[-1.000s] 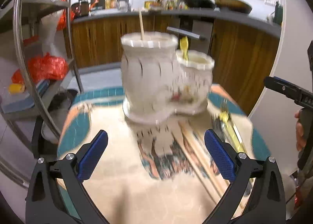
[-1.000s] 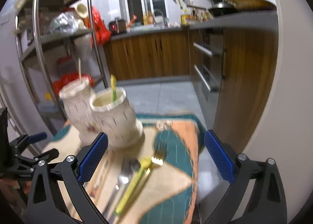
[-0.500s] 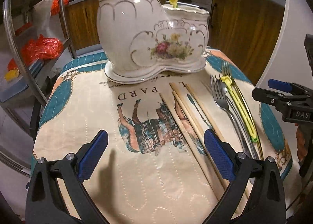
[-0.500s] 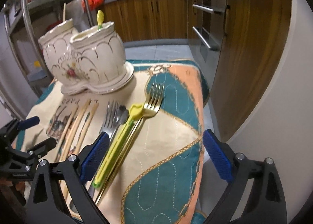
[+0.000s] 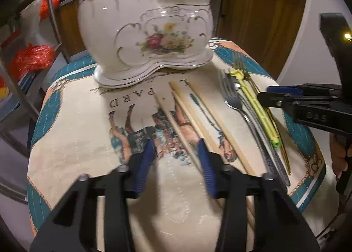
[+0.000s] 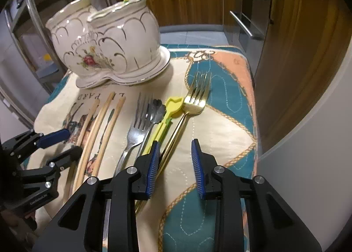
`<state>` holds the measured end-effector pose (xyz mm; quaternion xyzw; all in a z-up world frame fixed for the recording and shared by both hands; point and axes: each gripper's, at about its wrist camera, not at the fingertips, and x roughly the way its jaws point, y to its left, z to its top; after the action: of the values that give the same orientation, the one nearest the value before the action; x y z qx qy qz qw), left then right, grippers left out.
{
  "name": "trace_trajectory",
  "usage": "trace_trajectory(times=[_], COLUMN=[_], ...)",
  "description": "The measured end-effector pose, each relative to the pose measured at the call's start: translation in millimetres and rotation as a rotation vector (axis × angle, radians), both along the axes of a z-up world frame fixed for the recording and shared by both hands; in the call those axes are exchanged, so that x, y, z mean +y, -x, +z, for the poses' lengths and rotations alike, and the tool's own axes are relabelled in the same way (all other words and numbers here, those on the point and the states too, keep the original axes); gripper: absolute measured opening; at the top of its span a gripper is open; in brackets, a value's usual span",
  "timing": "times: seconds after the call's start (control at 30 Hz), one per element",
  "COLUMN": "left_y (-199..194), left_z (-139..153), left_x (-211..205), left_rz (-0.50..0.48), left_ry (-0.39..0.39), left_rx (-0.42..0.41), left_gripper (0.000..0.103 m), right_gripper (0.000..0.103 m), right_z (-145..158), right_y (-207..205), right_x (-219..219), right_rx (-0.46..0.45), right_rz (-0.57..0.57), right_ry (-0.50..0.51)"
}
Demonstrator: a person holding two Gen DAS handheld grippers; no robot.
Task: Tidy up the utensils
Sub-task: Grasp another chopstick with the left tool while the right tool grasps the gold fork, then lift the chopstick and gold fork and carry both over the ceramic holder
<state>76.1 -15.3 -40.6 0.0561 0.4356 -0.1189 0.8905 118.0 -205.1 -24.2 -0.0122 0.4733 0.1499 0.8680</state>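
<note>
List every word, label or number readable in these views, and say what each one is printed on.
"PARD", upside down, with "L" further along: printed on the cloth in front of the ceramic holder.
"DAS": on the right gripper, in the left wrist view.
Small line of script by the holder's base, and white lettering on the left gripper: too small to read.

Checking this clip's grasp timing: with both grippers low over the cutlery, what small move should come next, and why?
Probably shift the right gripper slightly left. The gold fork handle lies by its left pad, not between the closing jaws. The left gripper, also closing, already straddles a chopstick.
</note>
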Motion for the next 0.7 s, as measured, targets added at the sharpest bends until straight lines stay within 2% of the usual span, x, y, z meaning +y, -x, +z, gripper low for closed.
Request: trace_trajectory(times=[0.13, 0.17, 0.43, 0.57, 0.7], left_y=[-5, -5, -7, -5, -7], left_z=[2, 3, 6, 7, 7], left_x=[3, 5, 27, 42, 46], left_rz=[-0.019, -0.024, -0.098, -0.134, -0.116], left_ry=[0.007, 0.011, -0.004, -0.008, 0.009], left_rx=[0.018, 0.025, 0.098, 0.145, 0.143], left_gripper=[0.015, 0.012, 0.006, 0.005, 0.007], right_gripper=[0.025, 0.017, 0.008, 0.01, 0.014], right_z=[-1, -1, 2, 2, 1], right_y=[-6, -7, -4, -4, -9], right_x=[3, 2, -15, -19, -14], right_rx=[-0.001, 0.001, 0.026, 0.058, 0.044], right_rz=[0.006, 0.007, -0.001, 0.01, 0.017], right_ry=[0.015, 0.014, 0.014, 0.016, 0.031])
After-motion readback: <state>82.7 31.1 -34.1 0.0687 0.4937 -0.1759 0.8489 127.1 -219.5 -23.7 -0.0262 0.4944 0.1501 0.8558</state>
